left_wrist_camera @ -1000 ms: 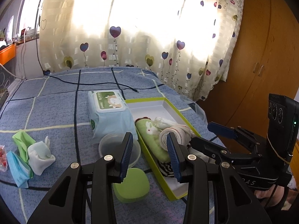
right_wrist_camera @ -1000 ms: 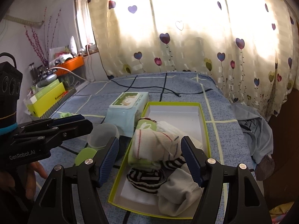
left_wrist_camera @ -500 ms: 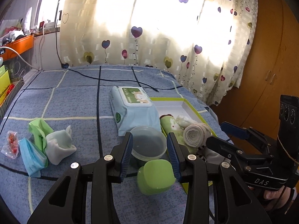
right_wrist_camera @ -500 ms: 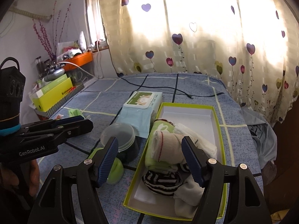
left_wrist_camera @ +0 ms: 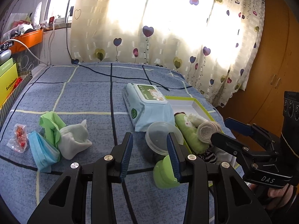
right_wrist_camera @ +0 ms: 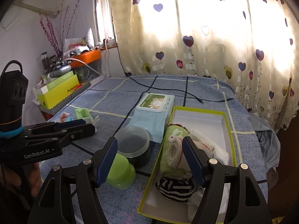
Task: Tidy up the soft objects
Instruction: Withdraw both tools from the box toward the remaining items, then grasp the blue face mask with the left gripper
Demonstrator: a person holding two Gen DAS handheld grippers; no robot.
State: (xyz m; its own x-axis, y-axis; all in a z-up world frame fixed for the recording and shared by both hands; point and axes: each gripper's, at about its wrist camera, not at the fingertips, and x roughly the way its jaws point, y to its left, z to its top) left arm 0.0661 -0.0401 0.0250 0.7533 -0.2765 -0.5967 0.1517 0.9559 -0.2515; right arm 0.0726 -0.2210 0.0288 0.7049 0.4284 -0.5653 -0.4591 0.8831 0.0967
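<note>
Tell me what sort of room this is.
Most likely a home bedroom: a bed with a blue checked cover, heart-print curtains over a bright window, and a wooden wardrobe beside them.

Backlit cream curtain (left_wrist_camera: pixel 168 37) with heart-balloon print covers the window behind the bed; strong daylight through it. Bed covered in blue checked sheet (left_wrist_camera: pixel 84 93). Wooden wardrobe (left_wrist_camera: pixel 271 65) at right. White wall (right_wrist_camera: pixel 37 18) at left, narrow window (right_wrist_camera: pixel 104 18), orange shelf (right_wrist_camera: pixel 89 57) holding clutter, purple branches (right_wrist_camera: pixel 50 29) beside it.
</note>
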